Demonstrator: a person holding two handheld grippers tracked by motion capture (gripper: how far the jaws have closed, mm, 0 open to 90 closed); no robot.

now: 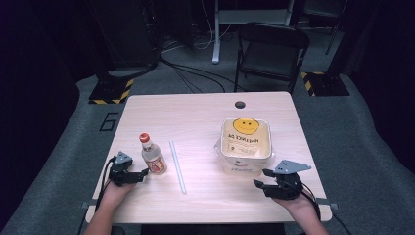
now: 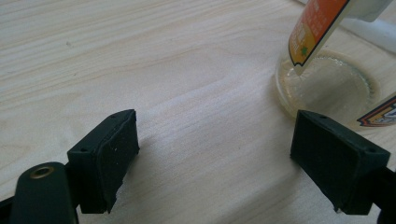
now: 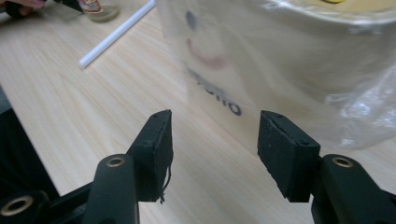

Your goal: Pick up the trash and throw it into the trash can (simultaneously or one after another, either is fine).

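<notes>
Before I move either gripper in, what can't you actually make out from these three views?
- Bottle: label text too small in the high view; the left gripper view crops all but its base.
- Bag-lined tub: contents hidden by the wall and plastic in the right gripper view.
- Straw: its far end is cut off by the top edge there.

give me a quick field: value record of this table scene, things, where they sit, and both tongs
surface: light wooden table with a dark round hole near its far edge
bottle: small clear bottle, red cap, orange label, upright at left
straw: white straw lying flat, right of the bottle
container: square tub in a clear bag with a smiley face, at right
left tongs: open, nothing between the jaws, just left of the bottle's base
right tongs: open, nothing between the jaws, pointing at the tub's near side, not touching
</notes>
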